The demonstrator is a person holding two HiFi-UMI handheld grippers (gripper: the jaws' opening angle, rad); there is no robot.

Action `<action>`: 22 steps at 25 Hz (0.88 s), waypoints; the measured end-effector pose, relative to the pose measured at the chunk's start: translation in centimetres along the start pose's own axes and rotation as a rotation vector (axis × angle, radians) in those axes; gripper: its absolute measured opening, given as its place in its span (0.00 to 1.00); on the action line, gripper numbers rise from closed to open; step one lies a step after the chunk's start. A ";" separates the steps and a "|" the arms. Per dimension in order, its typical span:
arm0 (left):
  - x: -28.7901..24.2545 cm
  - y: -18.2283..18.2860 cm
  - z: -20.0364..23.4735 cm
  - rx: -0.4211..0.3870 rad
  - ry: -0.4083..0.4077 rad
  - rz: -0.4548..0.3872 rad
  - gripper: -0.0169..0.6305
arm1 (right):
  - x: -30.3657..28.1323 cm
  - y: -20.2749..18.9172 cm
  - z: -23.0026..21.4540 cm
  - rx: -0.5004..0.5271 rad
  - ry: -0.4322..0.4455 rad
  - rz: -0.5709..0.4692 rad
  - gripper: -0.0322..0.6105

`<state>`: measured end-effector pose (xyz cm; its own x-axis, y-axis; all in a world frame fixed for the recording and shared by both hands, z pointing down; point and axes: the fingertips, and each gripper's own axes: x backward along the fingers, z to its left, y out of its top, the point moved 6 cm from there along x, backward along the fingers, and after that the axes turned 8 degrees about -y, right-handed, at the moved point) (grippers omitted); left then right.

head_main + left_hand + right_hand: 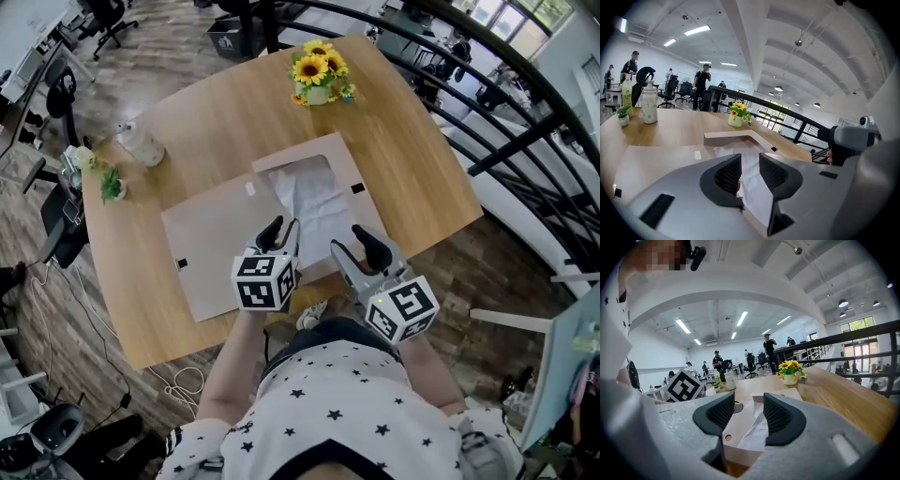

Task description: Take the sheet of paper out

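Grey gripper bodies fill the bottom of both gripper views and cover the near edge of the box (352, 174); in the head view the same two tools hide the near end of the paper (314, 197), so how far it reaches toward the person cannot be told

Left gripper (283, 234): the jaws stand a little apart, a narrow gap between the ribbed pads, and nothing is clamped; the paper shows through the gap, just beyond the tips. Whether a pad brushes the sheet cannot be made out

Right gripper (356, 246): the jaws are parted rather wider and hold nothing. Its own view looks through the gap at the box's near wall and the white paper behind it

White and creased, the paper lies inside the shallow tan box, under its cut-out frame. The lid (216, 234) lies flat on the table (206, 112), to the left of the box and joined to it. A small white sticker and two black tabs sit on the cardboard; no print on them can be read

Each cube carries black-and-white square markers, with no words. Further off on the table stand sunflowers (319, 70) in a pot, a bottle (141, 143) whose label is too small to read, and a small plant (112, 185). A star-print shirt (328, 412) fills the head view's lower edge
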<state>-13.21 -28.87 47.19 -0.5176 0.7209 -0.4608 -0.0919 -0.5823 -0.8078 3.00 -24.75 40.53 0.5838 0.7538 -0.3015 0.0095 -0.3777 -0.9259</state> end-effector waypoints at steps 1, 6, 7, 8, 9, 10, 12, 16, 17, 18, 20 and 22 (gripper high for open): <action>-0.7 -0.1 0.3 -0.001 0.004 0.014 0.20 | -0.3 0.0 -0.2 -0.001 0.001 0.005 0.32; -3.5 -0.8 1.5 -0.007 0.020 0.074 0.20 | -1.5 -0.1 -1.3 -0.011 0.001 0.020 0.32; -3.9 -0.9 1.7 -0.007 0.024 0.085 0.20 | -1.7 -0.1 -1.5 -0.014 0.000 0.022 0.33; -4.3 -1.1 1.9 -0.007 0.028 0.097 0.20 | -1.9 -0.1 -1.6 -0.018 0.000 0.024 0.33; -4.7 -1.3 2.1 -0.009 0.032 0.110 0.20 | -2.0 -0.1 -1.8 -0.020 -0.001 0.026 0.33; -5.2 -1.4 2.3 -0.011 0.037 0.124 0.20 | -2.2 -0.1 -1.9 -0.023 -0.001 0.028 0.33; -6.0 -1.8 2.6 -0.014 0.046 0.155 0.20 | -2.4 -0.2 -2.2 -0.029 -0.001 0.033 0.33; -7.2 -3.0 3.4 -0.012 0.055 0.225 0.20 | -2.9 -0.6 -2.4 -0.043 0.002 0.041 0.33; -7.4 -3.2 3.6 -0.011 0.055 0.241 0.20 | -2.9 -0.7 -2.4 -0.046 0.002 0.043 0.33; -7.6 -3.5 3.7 -0.010 0.056 0.255 0.20 | -2.9 -0.8 -2.5 -0.047 0.001 0.045 0.32; -8.0 -3.8 3.9 -0.007 0.059 0.279 0.20 | -3.0 -0.9 -2.6 -0.051 -0.001 0.049 0.33; -8.3 -4.1 4.2 -0.003 0.064 0.301 0.20 | -3.1 -0.9 -2.7 -0.055 -0.002 0.052 0.32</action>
<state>-12.09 -34.07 55.83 -0.4662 0.5388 -0.7016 0.0599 -0.7720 -0.6328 3.37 -28.15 42.95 0.5834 0.7334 -0.3489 0.0238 -0.4449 -0.8953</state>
